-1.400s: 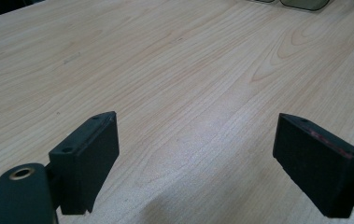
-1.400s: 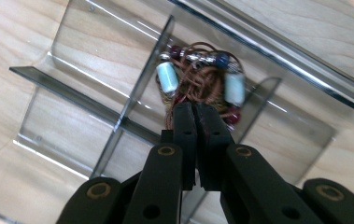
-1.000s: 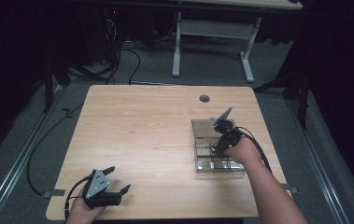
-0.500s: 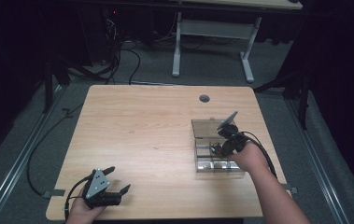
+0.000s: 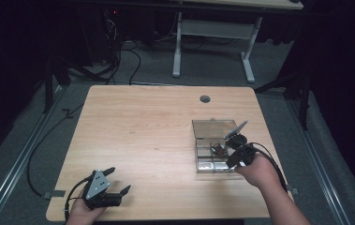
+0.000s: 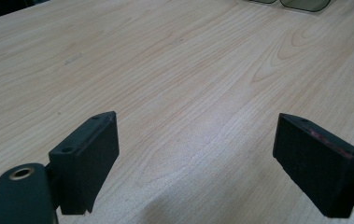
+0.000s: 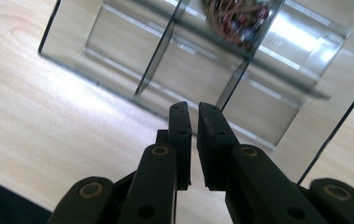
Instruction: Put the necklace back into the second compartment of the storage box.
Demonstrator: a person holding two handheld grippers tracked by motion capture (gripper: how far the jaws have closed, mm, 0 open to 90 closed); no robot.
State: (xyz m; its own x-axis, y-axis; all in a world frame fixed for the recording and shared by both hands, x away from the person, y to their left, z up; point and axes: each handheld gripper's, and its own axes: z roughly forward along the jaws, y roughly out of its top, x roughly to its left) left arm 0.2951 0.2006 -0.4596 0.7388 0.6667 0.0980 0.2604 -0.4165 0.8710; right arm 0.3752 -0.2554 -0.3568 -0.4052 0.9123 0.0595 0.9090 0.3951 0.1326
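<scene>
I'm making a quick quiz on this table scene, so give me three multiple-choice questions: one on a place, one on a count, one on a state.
1. Where on the table is the clear box?
A right side
B left side
C far left corner

2. How many grippers are there?
A one
B two
C three

3. How are the left gripper's jaws?
A wide apart
B shut
C clamped on the box

A: the box lies by the right gripper.
B: one per hand.
A: bare wood shows between them.

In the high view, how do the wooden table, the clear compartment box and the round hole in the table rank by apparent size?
1. Wooden table
2. Clear compartment box
3. Round hole
</scene>
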